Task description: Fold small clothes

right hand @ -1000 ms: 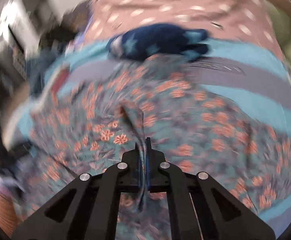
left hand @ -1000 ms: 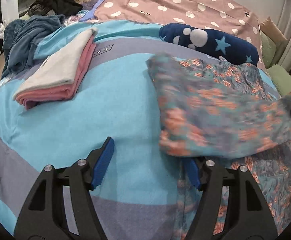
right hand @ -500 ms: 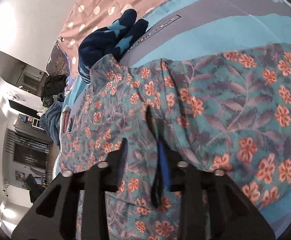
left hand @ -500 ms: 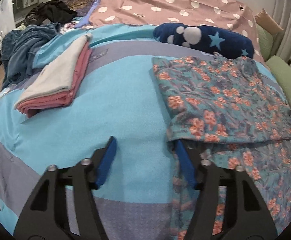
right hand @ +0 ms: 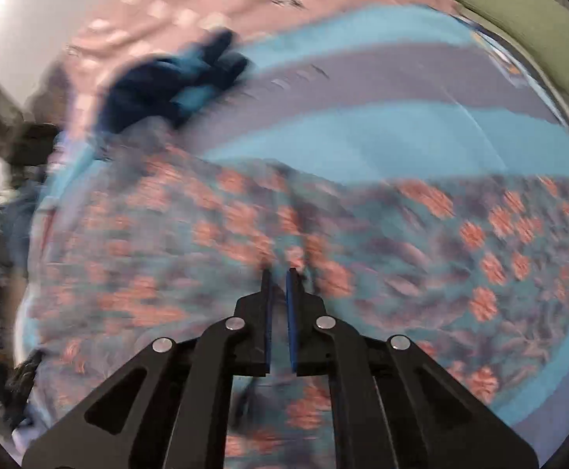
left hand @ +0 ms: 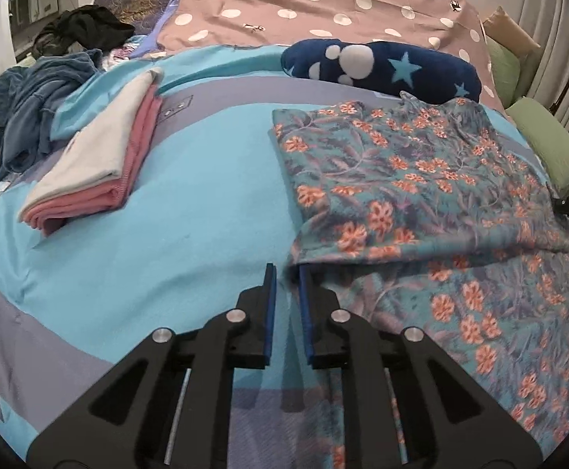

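While the right wrist view is heavily smeared by motion, the left wrist view is sharp and gives most of the findings. Floral garment point(left hand: 409, 179) lies on the right side of the bed point(left hand: 190, 211), its upper portion folded over the lower, the folded edge running across just ahead of the left hand-held gripper point(left hand: 285, 273). That gripper sits low at the garment's near left corner with its blue pads drawn close, a narrow slit between them; whether any cloth is caught in the slit cannot be told. Right hand-held gripper point(right hand: 277, 273) is over the floral garment point(right hand: 362, 258), its pads likewise nearly together with a thin gap showing; the blur prevents confirming any hold on the fabric. On the left of the bed, well apart from the garment, rests a folded stack of pink and white clothes point(left hand: 97, 168). A navy cushion with stars and spots point(left hand: 382, 70) lies beyond the garment, touching its far edge, in front of a dotted mauve cover point(left hand: 315, 4). A crumpled blue garment point(left hand: 30, 113) sits at the far left.
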Demonstrator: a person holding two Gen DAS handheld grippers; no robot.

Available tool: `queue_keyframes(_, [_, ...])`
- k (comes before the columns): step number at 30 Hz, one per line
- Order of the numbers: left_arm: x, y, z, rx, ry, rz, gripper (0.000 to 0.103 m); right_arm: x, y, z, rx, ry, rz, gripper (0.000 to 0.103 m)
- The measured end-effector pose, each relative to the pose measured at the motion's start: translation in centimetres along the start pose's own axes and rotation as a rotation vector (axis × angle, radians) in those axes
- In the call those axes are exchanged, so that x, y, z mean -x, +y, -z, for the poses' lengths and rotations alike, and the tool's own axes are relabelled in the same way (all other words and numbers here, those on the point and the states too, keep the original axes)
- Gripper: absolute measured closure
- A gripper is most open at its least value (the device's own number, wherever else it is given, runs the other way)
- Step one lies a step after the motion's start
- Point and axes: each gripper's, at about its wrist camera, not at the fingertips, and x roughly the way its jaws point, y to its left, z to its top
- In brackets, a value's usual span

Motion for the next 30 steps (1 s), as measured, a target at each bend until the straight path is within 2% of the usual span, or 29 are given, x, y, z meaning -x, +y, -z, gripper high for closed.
queue_keyframes(1, [0.2, 0.3, 0.2, 0.007, 0.000, 0.000, 0.089, 1.0, 0.6, -0.3, -0.001, -0.044, 0.017, 0.092])
queue_keyframes(2, [0.4, 0.7, 0.4, 0.018, 0.001, 0.007, 0.089, 2.0, 1.7, -0.6, 0.028, -0.088, 0.036, 0.084])
queue_keyframes(3, [0.6, 1.1, 0.5, 0.038, 0.004, 0.034, 0.089, 3.1, 3.8, -0.9, 0.097, -0.133, 0.042, 0.080])
queue_keyframes(4, [0.9, 1.5, 0.5, 0.059, 0.003, 0.074, 0.087, 3.4, 5.4, -1.0, 0.148, -0.141, 0.025, 0.079])
queue_keyframes(6, [1.3, 2.1, 0.4, 0.087, -0.008, 0.151, 0.082, 3.2, 11.1, -1.2, 0.305, -0.092, -0.068, 0.073])
queue_keyframes(10, [1.9, 2.4, -0.4, 0.120, -0.052, 0.271, 0.064, 0.5, 23.4, 0.1, 0.568, 0.030, -0.220, 0.071])
queue_keyframes(12, [1.5, 2.4, -1.0, 0.126, -0.054, 0.298, 0.064, -1.3, 28.5, 0.7, 0.667, 0.078, -0.277, 0.071])
queue_keyframes(15, [-0.4, 2.5, -1.8, 0.145, -0.012, 0.303, 0.064, -4.9, 35.8, 1.5, 0.755, 0.175, -0.334, 0.069])
queue_keyframes(17, [-1.5, 2.4, -1.7, 0.163, 0.022, 0.315, 0.064, -7.5, 39.8, 2.3, 0.813, 0.226, -0.319, 0.065])
queue_keyframes(20, [-1.8, 2.2, -1.4, 0.154, 0.001, 0.322, 0.064, -11.4, 43.3, 2.2, 0.877, 0.288, -0.254, 0.063])
queue_keyframes(22, [-1.9, 2.1, -1.1, 0.149, -0.008, 0.323, 0.064, -13.5, 44.1, 2.8, 0.912, 0.354, -0.200, 0.062])
queue_keyframes(25, [-1.8, 2.2, -0.9, 0.144, -0.023, 0.329, 0.065, -15.0, 44.2, 3.8, 0.957, 0.400, -0.133, 0.061])
queue_keyframes(26, [-1.8, 2.1, -0.8, 0.144, -0.027, 0.333, 0.066, -15.3, 44.3, 4.1, 0.969, 0.396, -0.115, 0.062])
queue_keyframes(27, [-1.8, 2.1, -0.7, 0.146, -0.031, 0.341, 0.070, -15.5, 44.4, 4.2, 0.980, 0.387, -0.109, 0.087])
queue_keyframes(28, [-1.8, 2.2, -0.6, 0.148, -0.034, 0.349, 0.081, -15.2, 44.4, 4.2, 0.979, 0.381, -0.123, 0.101])
queue_keyframes(29, [-1.8, 2.2, -0.6, 0.150, -0.035, 0.363, 0.089, -14.8, 44.4, 4.0, 0.958, 0.372, -0.155, 0.101])
queue_keyframes(30, [-1.7, 2.2, -0.5, 0.155, -0.037, 0.376, 0.091, -14.4, 44.6, 3.8, 0.930, 0.351, -0.197, 0.101])
